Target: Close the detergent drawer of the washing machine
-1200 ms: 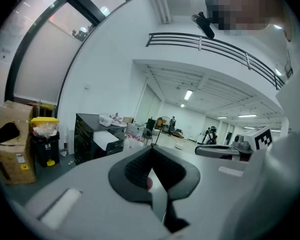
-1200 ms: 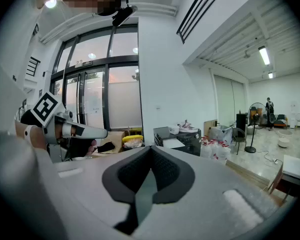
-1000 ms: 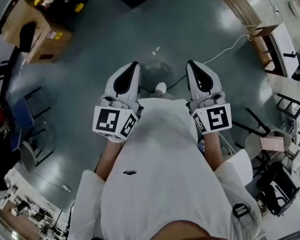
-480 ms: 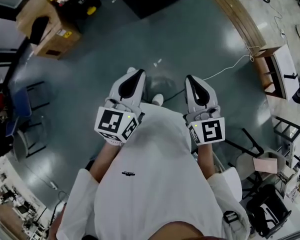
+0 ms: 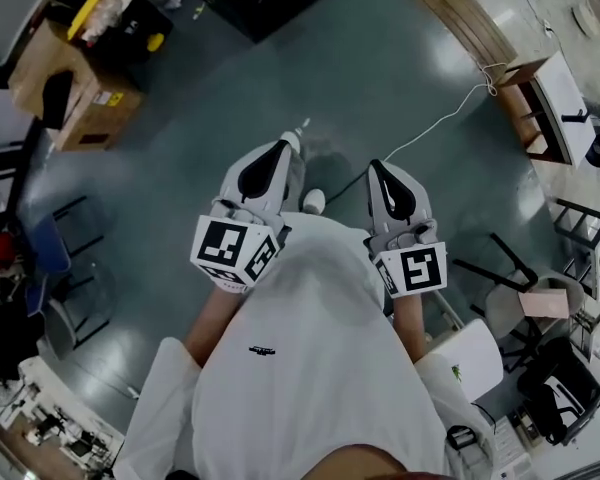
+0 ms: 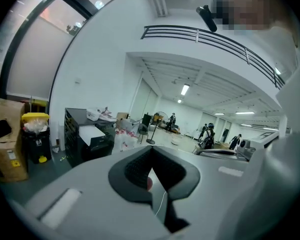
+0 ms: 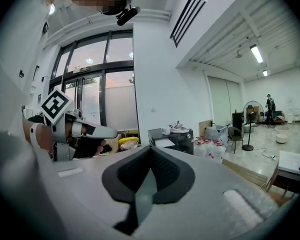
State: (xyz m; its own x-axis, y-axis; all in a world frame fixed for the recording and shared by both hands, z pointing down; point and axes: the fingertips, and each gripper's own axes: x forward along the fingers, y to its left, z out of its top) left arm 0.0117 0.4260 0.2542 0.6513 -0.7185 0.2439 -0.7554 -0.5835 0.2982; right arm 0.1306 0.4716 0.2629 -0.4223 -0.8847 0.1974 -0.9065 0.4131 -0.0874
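Left gripper [image 5: 286,142] and right gripper [image 5: 377,164] press textured black pads [image 7: 166,175] together.

The distant people [image 6: 208,133] are too small to make out.

Left claw [image 5: 283,148] and right claw [image 5: 378,168] side by side at the torso, jaws together, empty

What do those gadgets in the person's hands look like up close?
The left claw and right claw are pale grey shells with black textured pads, tapering to a point. Each carries a white cube printed with black square markers. The person wears a white short-sleeved shirt.
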